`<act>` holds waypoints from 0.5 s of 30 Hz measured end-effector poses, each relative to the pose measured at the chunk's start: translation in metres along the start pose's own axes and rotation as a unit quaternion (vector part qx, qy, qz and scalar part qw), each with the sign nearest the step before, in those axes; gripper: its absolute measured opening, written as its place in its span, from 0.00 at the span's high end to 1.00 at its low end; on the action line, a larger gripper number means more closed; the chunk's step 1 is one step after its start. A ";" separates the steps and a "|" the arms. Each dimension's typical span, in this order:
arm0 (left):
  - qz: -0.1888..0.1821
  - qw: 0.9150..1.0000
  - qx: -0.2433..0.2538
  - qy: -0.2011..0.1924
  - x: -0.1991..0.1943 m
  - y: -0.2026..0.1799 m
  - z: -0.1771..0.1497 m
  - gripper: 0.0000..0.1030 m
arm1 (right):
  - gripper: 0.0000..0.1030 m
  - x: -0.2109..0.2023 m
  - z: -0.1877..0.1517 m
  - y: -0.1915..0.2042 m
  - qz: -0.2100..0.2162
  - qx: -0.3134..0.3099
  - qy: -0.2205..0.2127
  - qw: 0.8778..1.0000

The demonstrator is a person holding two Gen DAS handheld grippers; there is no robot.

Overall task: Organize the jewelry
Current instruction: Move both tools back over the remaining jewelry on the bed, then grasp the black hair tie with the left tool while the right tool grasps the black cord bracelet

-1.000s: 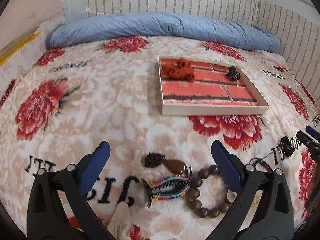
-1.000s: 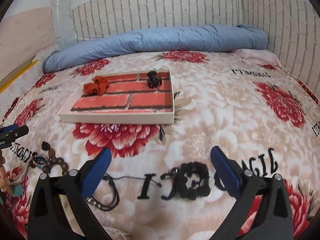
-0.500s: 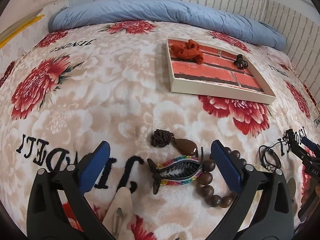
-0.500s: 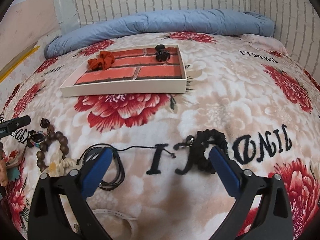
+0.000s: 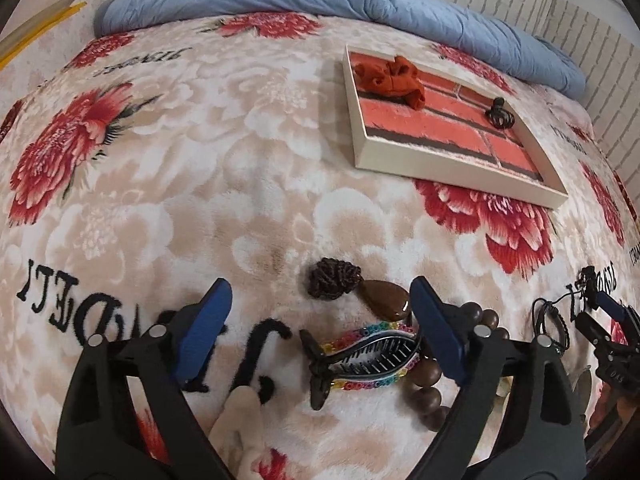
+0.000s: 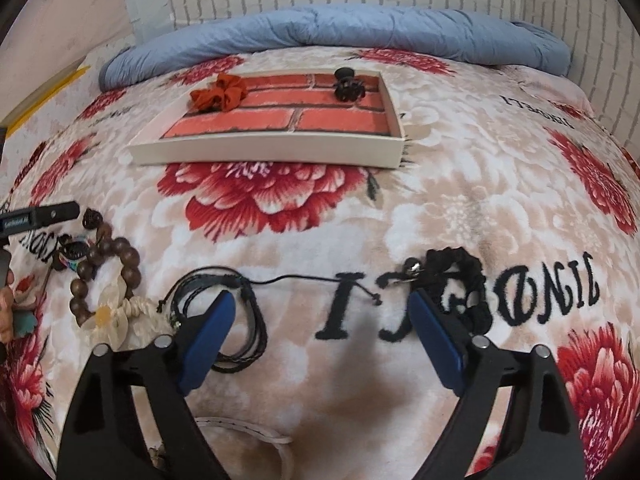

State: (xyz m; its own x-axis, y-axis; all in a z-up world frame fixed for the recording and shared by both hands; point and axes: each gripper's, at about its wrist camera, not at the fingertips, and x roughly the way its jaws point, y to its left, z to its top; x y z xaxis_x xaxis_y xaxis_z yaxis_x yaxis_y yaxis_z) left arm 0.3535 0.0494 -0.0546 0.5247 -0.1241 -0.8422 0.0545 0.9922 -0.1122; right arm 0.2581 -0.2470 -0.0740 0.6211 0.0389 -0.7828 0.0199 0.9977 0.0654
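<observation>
Here the left claw (image 5: 318, 318) hangs wide open and empty over the rainbow-edged hair clip (image 5: 362, 354) lying on the bed blanket (image 5: 200, 200), a teardrop pendant (image 5: 386, 302) just beyond it and a wooden bead bracelet (image 5: 428, 372) touching its right end. The right claw (image 6: 320, 334) is equally spread, holding nothing, between a black cord bracelet (image 6: 224, 316) and a black scrunchie (image 6: 460, 284). The tray (image 6: 272, 152) sits well apart, already holding an orange scrunchie (image 6: 218, 94) and a small black clip (image 6: 348, 84). A good pick, I judge, means closing across the clip's narrow body — squarely, so the beads are not dragged along — then lifting clear before carrying it to the tray.
</observation>
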 end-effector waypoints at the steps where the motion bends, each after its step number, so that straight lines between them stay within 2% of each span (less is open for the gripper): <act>1: 0.002 1.000 0.003 0.003 0.002 -0.002 0.000 0.17 | 0.22 0.002 -0.001 0.002 0.001 -0.002 0.004 1.000; 5: 0.011 1.000 0.010 0.015 0.012 -0.008 0.001 0.17 | 0.23 0.007 -0.003 0.006 0.003 -0.009 0.015 1.000; 8: 0.014 1.000 0.014 0.021 0.017 -0.011 0.003 0.18 | 0.28 0.012 -0.004 0.010 -0.002 -0.020 0.023 1.000; 13: 0.019 0.999 0.020 0.037 0.028 -0.014 0.006 0.35 | 0.37 0.018 -0.006 0.013 -0.005 -0.023 0.033 0.999; 15: 0.015 0.999 0.018 0.040 0.031 -0.013 0.007 0.35 | 0.42 0.019 -0.005 0.014 -0.004 -0.024 0.034 0.999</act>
State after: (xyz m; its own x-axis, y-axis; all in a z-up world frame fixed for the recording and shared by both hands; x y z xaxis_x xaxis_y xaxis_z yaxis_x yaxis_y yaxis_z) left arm 0.3748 0.0328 -0.0761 0.4577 -0.0931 -0.8842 0.0716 0.9951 -0.0677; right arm 0.2657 -0.2324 -0.0910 0.5671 0.0326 -0.8230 -0.0131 0.9994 0.0305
